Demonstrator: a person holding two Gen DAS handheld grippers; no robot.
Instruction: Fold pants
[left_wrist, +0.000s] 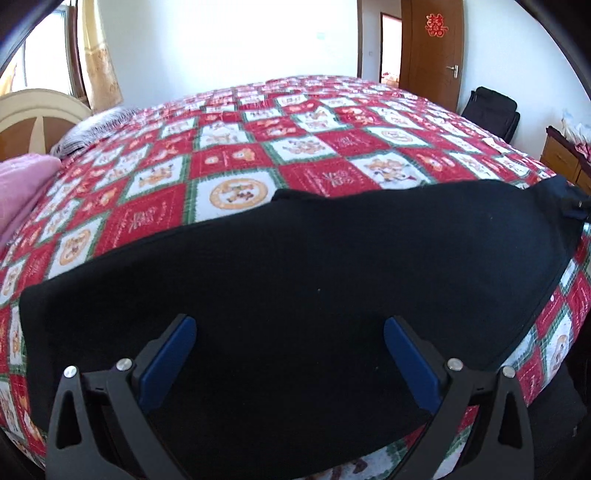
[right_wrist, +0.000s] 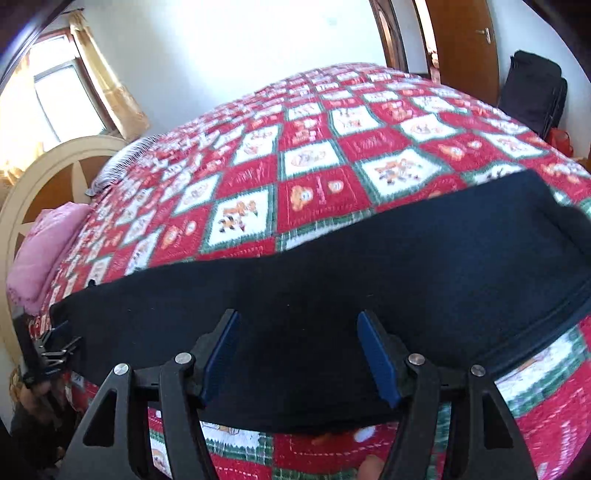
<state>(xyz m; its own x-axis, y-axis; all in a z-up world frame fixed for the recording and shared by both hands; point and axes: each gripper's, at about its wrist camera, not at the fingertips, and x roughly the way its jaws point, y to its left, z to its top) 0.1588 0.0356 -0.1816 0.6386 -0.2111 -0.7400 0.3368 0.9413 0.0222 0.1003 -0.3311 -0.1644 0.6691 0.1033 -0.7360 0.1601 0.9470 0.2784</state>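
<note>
Two grippers are seen above dark pants (left_wrist: 295, 266) laid flat across the near edge of a bed. The pants are spread lengthwise from left to right on a red, white and green checked quilt (left_wrist: 236, 155). In the left wrist view the left gripper (left_wrist: 290, 328) is held over the middle of the fabric, its blue-padded fingers (left_wrist: 173, 354) spread wide, nothing clamped between them; the cloth is simply seen below the gap. In the right wrist view the right gripper (right_wrist: 297, 325) is likewise held over the pants (right_wrist: 406, 258), its jaws parted fairly wide and nothing pinched; whether the pads touch the cloth cannot be told. A stitched seam is seen along the right end of the pants in that view, with a folded-up edge at the far right. The other gripper is glimpsed at the left border of the right wrist view, at the left end of the pants. A pink pillow (right_wrist: 44, 254) is lying at the head of the bed, beside a cream and wood headboard (right_wrist: 55, 173). A wooden door (left_wrist: 432, 48) and a black bag (left_wrist: 491, 107) are seen beyond the bed.
</note>
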